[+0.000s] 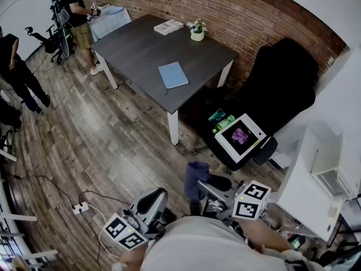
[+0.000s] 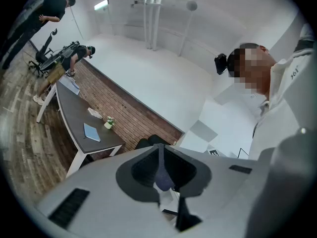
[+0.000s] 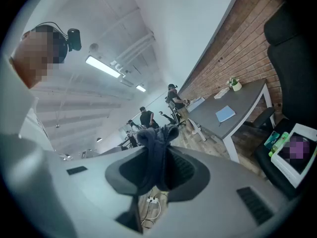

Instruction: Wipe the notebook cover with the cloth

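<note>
The blue notebook (image 1: pixel 172 74) lies flat near the front edge of the dark grey table (image 1: pixel 141 49), far from both grippers. It also shows small in the left gripper view (image 2: pixel 91 132) and the right gripper view (image 3: pixel 226 114). My right gripper (image 1: pixel 198 192) is held low, close to my body, shut on a dark blue cloth (image 1: pixel 195 177) that bunches up between its jaws (image 3: pixel 156 150). To its left, my left gripper (image 1: pixel 162 199) points towards the cloth. Its jaws (image 2: pixel 159 157) meet at the tips with nothing gripped, and the cloth (image 2: pixel 164 181) shows behind them.
A potted plant (image 1: pixel 197 31) and a booklet (image 1: pixel 168 26) sit on the table's far side. A black chair (image 1: pixel 282 83) holds a white tray (image 1: pixel 240 137) and green bottles (image 1: pixel 223 122). A power strip (image 1: pixel 80 208) lies on the wooden floor. Two people (image 1: pixel 76 7) stand at far left.
</note>
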Available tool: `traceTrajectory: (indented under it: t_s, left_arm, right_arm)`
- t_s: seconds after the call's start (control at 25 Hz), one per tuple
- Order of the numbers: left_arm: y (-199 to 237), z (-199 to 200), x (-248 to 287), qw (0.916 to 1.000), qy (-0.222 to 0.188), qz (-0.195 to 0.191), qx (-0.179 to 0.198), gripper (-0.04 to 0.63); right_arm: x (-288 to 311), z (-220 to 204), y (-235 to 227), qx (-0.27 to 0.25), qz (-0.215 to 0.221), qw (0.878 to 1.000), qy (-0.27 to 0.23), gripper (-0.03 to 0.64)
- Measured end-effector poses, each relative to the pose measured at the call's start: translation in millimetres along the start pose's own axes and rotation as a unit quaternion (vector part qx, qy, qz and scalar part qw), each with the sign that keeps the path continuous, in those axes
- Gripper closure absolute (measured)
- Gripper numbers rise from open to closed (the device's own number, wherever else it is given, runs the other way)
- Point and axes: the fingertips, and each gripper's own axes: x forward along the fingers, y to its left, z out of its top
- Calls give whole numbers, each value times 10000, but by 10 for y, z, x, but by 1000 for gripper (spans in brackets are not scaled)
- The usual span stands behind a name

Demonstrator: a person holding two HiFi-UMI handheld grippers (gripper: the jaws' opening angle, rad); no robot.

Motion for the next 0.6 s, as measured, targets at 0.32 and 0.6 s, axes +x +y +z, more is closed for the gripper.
traceTrajectory:
  t_s: [0.32,0.6]
  left_arm:
    - [-22,-9,49,10000,1,42,14,555]
    - [-6,-4,72,9998,-88,180,65,555]
  right_arm:
    - [-33,25,-30,8,49,10000,6,511]
    - [-130,22,-83,-20,59,10000,62,511]
